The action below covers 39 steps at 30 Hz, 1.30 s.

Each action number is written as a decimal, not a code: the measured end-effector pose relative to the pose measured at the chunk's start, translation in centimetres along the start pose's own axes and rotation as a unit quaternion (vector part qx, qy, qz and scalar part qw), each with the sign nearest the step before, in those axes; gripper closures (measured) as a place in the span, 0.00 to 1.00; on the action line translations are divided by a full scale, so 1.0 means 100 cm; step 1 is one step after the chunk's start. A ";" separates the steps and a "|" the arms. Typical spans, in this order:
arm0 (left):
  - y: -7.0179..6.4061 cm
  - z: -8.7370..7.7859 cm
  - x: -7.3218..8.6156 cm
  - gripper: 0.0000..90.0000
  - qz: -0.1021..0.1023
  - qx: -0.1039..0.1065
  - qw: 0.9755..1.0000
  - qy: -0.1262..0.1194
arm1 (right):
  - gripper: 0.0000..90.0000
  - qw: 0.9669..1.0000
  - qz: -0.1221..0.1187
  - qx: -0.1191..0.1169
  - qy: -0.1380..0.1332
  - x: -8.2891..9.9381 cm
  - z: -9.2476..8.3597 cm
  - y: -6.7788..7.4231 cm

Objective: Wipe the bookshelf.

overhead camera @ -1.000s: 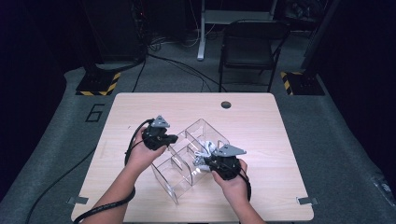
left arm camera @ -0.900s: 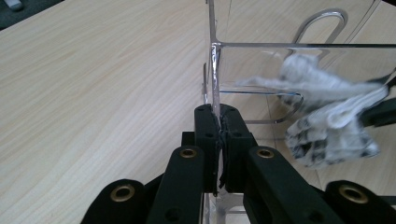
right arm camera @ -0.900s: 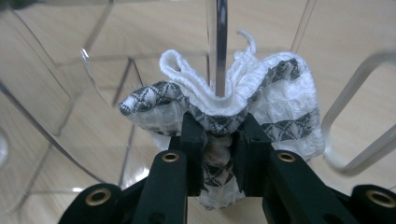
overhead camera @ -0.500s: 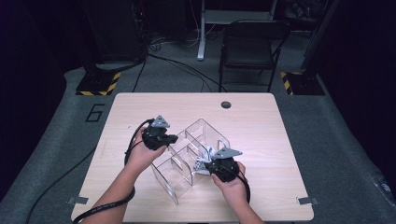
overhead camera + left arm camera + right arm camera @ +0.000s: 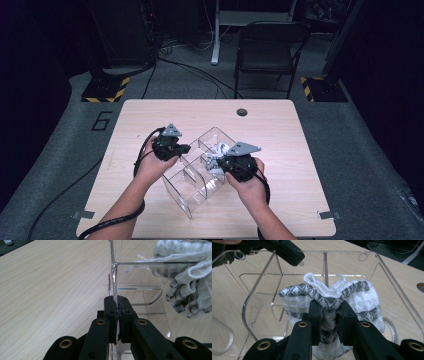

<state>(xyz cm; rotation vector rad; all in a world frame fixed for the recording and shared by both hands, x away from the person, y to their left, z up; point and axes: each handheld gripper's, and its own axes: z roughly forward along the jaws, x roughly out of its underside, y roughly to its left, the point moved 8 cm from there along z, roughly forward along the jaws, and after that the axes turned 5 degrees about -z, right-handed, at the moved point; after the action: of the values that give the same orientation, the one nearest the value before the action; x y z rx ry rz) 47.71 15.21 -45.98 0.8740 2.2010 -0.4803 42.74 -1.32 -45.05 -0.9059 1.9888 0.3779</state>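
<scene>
A clear acrylic organizer (image 5: 192, 175) with several compartments stands on the wooden table. My left gripper (image 5: 186, 148) is shut on the top edge of one of its walls (image 5: 114, 277), the pane pinched between the jaws (image 5: 116, 305). My right gripper (image 5: 216, 164) is shut on a bunched white-and-grey patterned cloth (image 5: 329, 296), held over a far compartment of the organizer (image 5: 262, 277). The cloth (image 5: 190, 280) hangs at the right of the left gripper view, partly behind the clear wall. The left gripper's black jaw shows at the upper left of the right gripper view.
The light wooden table (image 5: 150, 115) has a round cable hole (image 5: 242, 112) near its far edge. A black chair (image 5: 267, 47) stands beyond the table, with yellow-and-black striped bases (image 5: 105, 90) on the grey floor.
My right gripper has risen with the cloth, lifting it higher above the organizer. The left gripper has stayed on the wall.
</scene>
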 end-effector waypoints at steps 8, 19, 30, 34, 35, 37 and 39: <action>-0.006 0.003 -0.001 0.97 0.002 0.017 1.000 -0.007 | 0.84 0.999 -0.036 0.005 0.036 -0.024 0.022 0.001; -0.003 0.002 -0.001 0.97 -0.002 0.007 1.000 -0.007 | 0.83 0.997 -0.012 0.004 0.079 -0.047 0.067 -0.005; -0.001 0.001 0.000 0.97 -0.016 -0.005 1.000 -0.011 | 0.83 0.997 -0.035 0.008 0.061 -0.039 0.060 -0.004; 0.000 0.002 -0.001 0.97 -0.018 -0.008 1.000 -0.014 | 0.83 0.999 -0.029 0.010 0.043 -0.026 0.041 -0.002; 0.000 0.002 -0.001 0.97 -0.018 -0.008 1.000 -0.014 | 0.83 0.999 -0.033 0.005 0.036 -0.018 0.030 -0.002; 0.000 0.002 -0.001 0.97 -0.017 -0.009 1.000 -0.013 | 0.83 0.999 -0.029 0.003 0.033 -0.014 0.025 -0.002; -0.001 0.003 -0.001 0.96 -0.020 -0.010 1.000 -0.011 | 0.84 0.999 -0.028 0.001 0.016 -0.008 0.018 -0.001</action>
<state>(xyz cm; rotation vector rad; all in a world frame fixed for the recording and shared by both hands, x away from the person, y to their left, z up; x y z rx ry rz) 47.82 14.97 -46.12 0.8126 2.2028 -0.4843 44.16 -0.06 -45.39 -0.9689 1.9878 0.3326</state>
